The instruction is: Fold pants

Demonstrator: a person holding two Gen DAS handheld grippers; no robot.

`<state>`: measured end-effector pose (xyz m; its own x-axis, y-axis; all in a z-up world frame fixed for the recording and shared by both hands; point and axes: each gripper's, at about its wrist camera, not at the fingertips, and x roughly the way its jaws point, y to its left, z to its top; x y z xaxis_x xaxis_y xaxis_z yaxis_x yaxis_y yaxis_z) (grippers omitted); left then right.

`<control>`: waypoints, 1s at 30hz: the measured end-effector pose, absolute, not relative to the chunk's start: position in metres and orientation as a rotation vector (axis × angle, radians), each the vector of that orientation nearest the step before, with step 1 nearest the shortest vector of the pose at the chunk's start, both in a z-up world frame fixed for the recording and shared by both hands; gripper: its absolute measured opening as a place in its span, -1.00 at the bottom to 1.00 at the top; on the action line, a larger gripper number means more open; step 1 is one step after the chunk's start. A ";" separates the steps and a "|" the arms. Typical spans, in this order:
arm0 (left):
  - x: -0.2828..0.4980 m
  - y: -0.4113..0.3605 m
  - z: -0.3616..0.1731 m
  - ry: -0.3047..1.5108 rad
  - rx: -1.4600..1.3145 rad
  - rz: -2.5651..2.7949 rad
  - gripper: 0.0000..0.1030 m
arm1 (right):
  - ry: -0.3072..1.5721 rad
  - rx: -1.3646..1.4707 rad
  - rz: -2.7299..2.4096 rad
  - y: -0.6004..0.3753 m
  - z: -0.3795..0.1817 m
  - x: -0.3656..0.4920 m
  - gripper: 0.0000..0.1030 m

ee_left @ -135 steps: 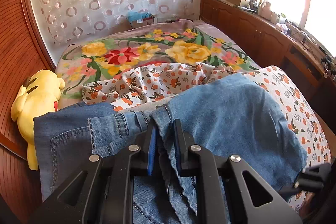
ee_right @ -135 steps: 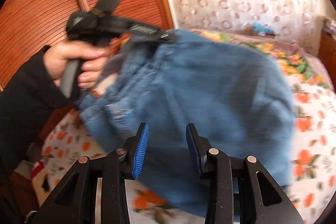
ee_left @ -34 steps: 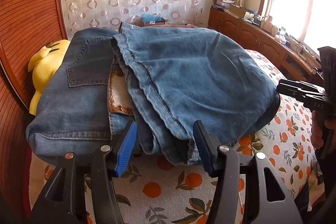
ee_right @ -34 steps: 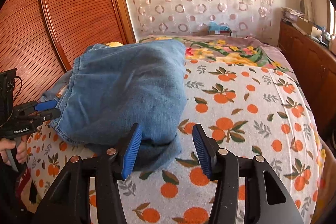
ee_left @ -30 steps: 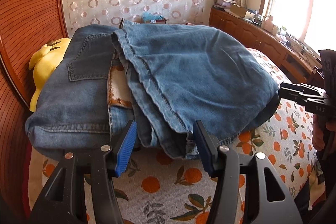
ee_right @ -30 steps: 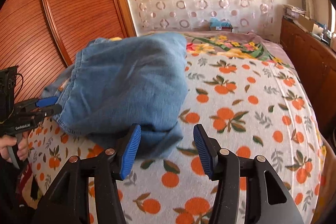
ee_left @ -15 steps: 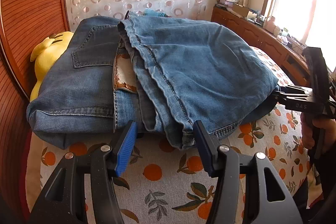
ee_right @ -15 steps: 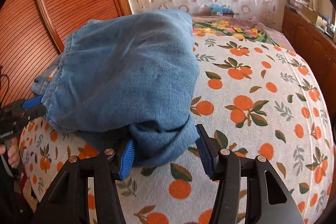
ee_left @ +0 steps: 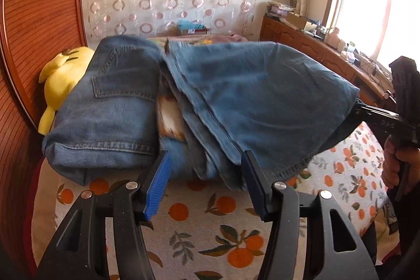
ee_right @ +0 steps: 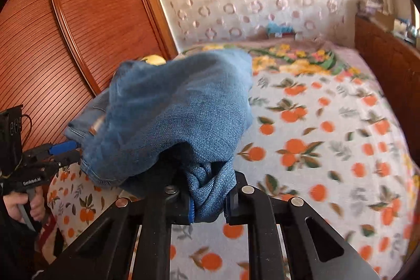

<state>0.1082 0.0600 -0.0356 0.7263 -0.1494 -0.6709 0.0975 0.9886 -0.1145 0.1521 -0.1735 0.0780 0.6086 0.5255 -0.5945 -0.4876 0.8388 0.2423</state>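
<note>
Folded blue jeans (ee_left: 210,101) bunched on the orange-print bedspread (ee_right: 328,148), right gripper (ee_right: 208,204), jaws just closed, pinching their near fold, my left gripper (ee_left: 206,183) spread just short of them, yellow plush toy (ee_left: 63,80) far left.

The right claw (ee_right: 208,204) has just been closing, and its blue pads now press on a bunched fold of the jeans (ee_right: 178,109), at the end of the jeans that is nearest to it. It points down at a slant. A hand (ee_left: 401,164) holds its handle, to the right of the jeans in the left wrist view.

The left claw (ee_left: 207,185) stands with its jaws apart, just in front of the near edge of the jeans, and no cloth is between the pads. Another hand (ee_right: 25,206) grips its handle, to the left of the jeans.
</note>
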 end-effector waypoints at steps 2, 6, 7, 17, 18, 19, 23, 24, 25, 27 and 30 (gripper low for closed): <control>0.103 0.054 -0.030 0.731 -0.068 -0.147 0.10 | 0.696 0.050 0.570 -0.190 0.083 0.140 -0.71; 0.091 0.036 -0.016 0.703 -0.055 -0.178 0.10 | 0.680 0.035 0.517 -0.235 0.089 0.105 -0.71; 0.087 0.031 -0.013 0.696 -0.050 -0.186 0.10 | 0.678 0.034 0.499 -0.248 0.089 0.097 -0.71; 0.082 -0.012 -0.002 0.684 -0.021 -0.282 0.10 | 0.795 0.046 0.379 -0.339 0.046 0.050 -0.66; 0.086 -0.016 -0.004 0.689 -0.019 -0.291 0.10 | 0.803 0.037 0.371 -0.338 0.042 0.049 -0.66; 0.091 -0.020 -0.005 0.697 -0.018 -0.297 0.10 | 0.805 0.036 0.361 -0.338 0.037 0.048 -0.64; 0.110 -0.040 -0.012 0.728 0.012 -0.315 0.10 | 0.798 0.079 0.344 -0.341 0.034 0.053 -0.53; 0.112 -0.046 -0.012 0.731 0.022 -0.316 0.10 | 0.792 0.085 0.342 -0.341 0.036 0.054 -0.50; 0.118 -0.052 -0.014 0.737 0.037 -0.316 0.10 | 0.787 0.090 0.343 -0.341 0.038 0.053 -0.47; 0.129 -0.061 -0.017 0.744 0.056 -0.326 0.10 | 0.780 0.087 0.338 -0.343 0.042 0.047 -0.43; 0.146 -0.074 -0.022 0.753 0.086 -0.343 0.10 | 0.760 0.068 0.338 -0.345 0.049 0.032 -0.36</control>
